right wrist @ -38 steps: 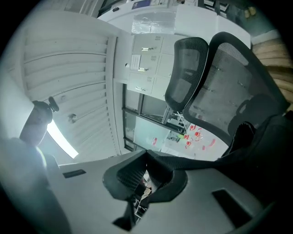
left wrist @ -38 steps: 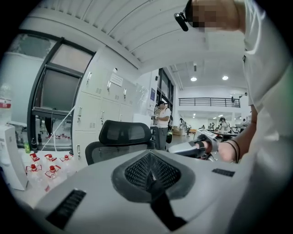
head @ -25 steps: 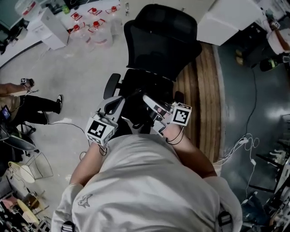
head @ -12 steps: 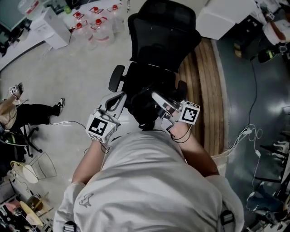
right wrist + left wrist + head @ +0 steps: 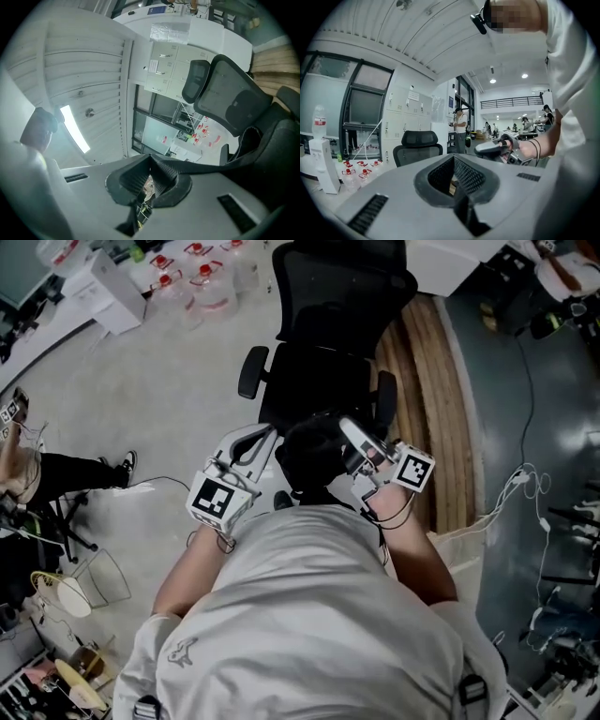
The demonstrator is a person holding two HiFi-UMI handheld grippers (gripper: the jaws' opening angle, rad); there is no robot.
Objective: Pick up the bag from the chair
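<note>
Black bag [image 5: 314, 454]: lifted, over the chair [image 5: 319, 390] seat's front edge, close to me.
Right fingers [image 5: 164, 174]: closed on its strap [image 5: 225, 161]; bag hangs to their right.
Left fingers [image 5: 440, 176]: closed; dark strip pinched, likely my second strap hold.

Pale floor [image 5: 159, 399] with a wooden strip [image 5: 436, 399], white cabinets [image 5: 450, 263] beyond

No words or numbers are readable: the square markers [image 5: 215, 499] on the two cubes [image 5: 418, 465] bear only black-and-white patterns, and the sheets [image 5: 412, 96] on the far lockers [image 5: 401, 126] and the bottles' red labels [image 5: 318, 122] are too small.
</note>
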